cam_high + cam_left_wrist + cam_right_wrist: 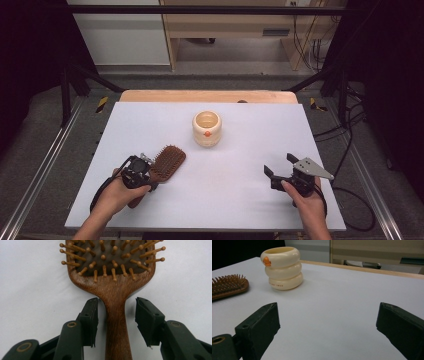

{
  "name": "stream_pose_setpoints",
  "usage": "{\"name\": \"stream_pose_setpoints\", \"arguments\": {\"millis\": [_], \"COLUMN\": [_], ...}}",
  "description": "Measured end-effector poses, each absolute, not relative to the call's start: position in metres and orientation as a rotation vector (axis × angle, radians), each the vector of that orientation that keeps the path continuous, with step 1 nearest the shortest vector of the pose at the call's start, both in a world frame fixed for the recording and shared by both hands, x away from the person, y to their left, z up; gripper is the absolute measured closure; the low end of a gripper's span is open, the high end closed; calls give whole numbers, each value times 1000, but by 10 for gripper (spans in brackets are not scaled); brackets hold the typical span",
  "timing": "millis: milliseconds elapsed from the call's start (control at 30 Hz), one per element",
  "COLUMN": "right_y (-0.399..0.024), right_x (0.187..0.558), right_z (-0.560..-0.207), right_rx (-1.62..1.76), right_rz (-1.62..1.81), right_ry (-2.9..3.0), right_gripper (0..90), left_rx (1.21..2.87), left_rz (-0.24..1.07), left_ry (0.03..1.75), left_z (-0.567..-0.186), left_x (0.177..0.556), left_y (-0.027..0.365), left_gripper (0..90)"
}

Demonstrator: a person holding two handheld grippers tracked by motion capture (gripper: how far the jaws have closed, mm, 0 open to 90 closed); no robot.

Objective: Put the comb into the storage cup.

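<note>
From the high view, the white tabletop (225, 185) carries one wooden hairbrush (166, 161) and one cream ringed cup (207, 128), with the left claw (146, 171) over the brush's handle and the right claw (279, 165) well apart, jaws wide and empty. In the left gripper view, the hairbrush (113, 290) handle lies between the half-spread jaws, with gaps on both sides. In the right gripper view, the cup (282, 267) stands beyond the wide jaws.

Cream cup (207, 128), mid white table (250, 165)
</note>
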State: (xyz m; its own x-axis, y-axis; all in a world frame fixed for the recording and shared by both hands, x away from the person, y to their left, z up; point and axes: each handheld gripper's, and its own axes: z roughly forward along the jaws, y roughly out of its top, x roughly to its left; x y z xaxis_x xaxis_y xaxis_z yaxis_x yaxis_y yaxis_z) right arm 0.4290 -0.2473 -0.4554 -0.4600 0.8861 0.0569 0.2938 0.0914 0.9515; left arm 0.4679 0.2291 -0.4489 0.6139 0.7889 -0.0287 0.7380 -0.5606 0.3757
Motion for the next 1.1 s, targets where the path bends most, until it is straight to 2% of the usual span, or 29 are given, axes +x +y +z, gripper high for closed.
{"name": "stream_pose_setpoints", "arguments": {"millis": [800, 933, 1100], "right_y": [-247, -247, -248], "right_x": [429, 429, 429], "right_z": [-455, -454, -454], "right_rx": [1154, 1154, 1153], "right_rz": [1383, 1384, 1388], "right_ry": [1821, 1822, 1818], "right_gripper": [52, 52, 52], "left_rx": [2512, 2549, 2515], "left_rz": [267, 284, 304], "left_ry": [1189, 1164, 1125], "left_z": [-451, -450, -451], "left_x": [466, 466, 462], "left_y": [225, 222, 226], "left_gripper": [718, 726, 727]}}
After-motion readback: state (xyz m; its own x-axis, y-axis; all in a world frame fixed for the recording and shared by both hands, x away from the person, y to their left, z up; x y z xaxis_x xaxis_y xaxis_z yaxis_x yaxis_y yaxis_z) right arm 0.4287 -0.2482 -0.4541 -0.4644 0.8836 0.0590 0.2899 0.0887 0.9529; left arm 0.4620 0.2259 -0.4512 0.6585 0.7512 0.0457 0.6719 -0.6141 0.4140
